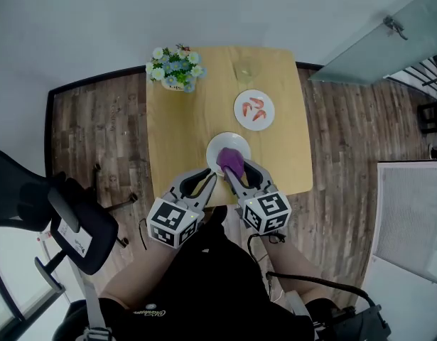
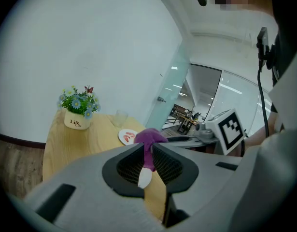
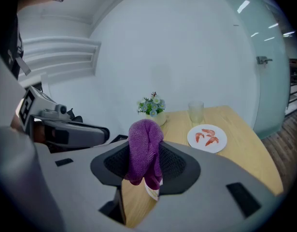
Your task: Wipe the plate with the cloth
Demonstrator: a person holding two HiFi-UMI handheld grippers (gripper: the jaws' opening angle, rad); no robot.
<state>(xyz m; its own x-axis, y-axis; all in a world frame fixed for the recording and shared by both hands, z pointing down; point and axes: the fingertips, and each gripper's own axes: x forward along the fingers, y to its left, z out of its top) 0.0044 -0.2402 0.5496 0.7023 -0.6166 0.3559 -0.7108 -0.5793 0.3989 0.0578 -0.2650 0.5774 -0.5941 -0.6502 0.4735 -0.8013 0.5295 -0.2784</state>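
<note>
The right gripper [image 3: 145,154] is clenched on the purple cloth [image 3: 144,132], which bulges up out of its jaws in a bunch and hangs down between them over a sliver of white rim. The left gripper [image 2: 149,154] has its jaws closed on the edge of the white plate [image 2: 144,179], seen edge-on in the narrow gap, with the cloth showing just beyond them. In the head view both grippers converge on the plate from the person's side. The plate sits close to the near edge of the wooden table [image 1: 182,133]. The cloth rests on its near right part and hides that much of its face, and the jaw tips cover its near rim. Just beyond the plate, apart from it, lies a small dish [image 1: 254,110] bearing pink shrimp-like pieces. Farther back stand a clear glass [image 1: 245,71] and, at the far left corner, a flower pot [image 1: 174,68]. A black office chair [image 1: 62,219] stands on the plank floor [image 1: 97,119] left of the table.
</note>
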